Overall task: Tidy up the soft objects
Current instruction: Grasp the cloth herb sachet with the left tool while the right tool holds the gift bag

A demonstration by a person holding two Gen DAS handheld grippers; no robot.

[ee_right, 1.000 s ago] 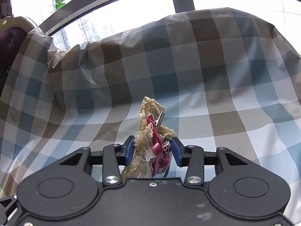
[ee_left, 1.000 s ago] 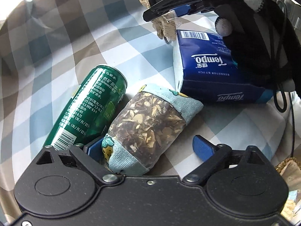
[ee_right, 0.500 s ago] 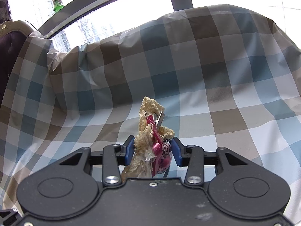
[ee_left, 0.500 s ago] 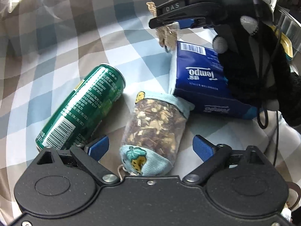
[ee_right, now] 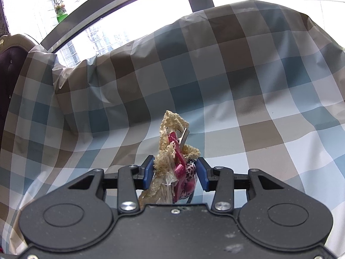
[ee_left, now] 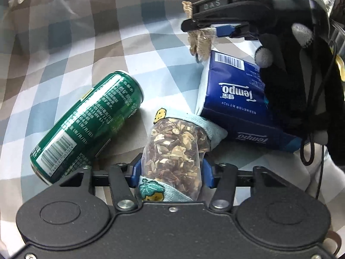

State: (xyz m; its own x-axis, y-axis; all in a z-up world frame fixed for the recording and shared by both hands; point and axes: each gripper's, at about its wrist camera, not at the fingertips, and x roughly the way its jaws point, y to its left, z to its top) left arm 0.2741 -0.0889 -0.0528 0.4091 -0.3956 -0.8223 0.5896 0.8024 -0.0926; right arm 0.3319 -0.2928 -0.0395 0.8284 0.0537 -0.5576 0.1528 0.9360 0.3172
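My left gripper point(ee_left: 171, 173) is shut on a light blue sachet point(ee_left: 175, 149) with a clear window full of dried herbs, lying on the checked cloth point(ee_left: 75, 49). A blue Tempo tissue pack point(ee_left: 235, 99) lies just beyond it to the right. My right gripper point(ee_right: 175, 173) is shut on a beige lace pouch point(ee_right: 170, 151) holding pink hair clips. The right gripper also shows in the left wrist view point(ee_left: 202, 24), held over the tissue pack with the pouch point(ee_left: 199, 41) hanging from it.
A green drink can point(ee_left: 90, 127) lies on its side left of the sachet. The checked cloth point(ee_right: 237, 82) rises over a backrest ahead of the right gripper, with a window point(ee_right: 129, 10) behind. A dark padded chair point(ee_right: 8, 82) stands at far left.
My left gripper has closed its fingers onto the herb sachet, which now stands more upright between them. The right gripper has held its pouch throughout and shifted slightly above the tissue pack.
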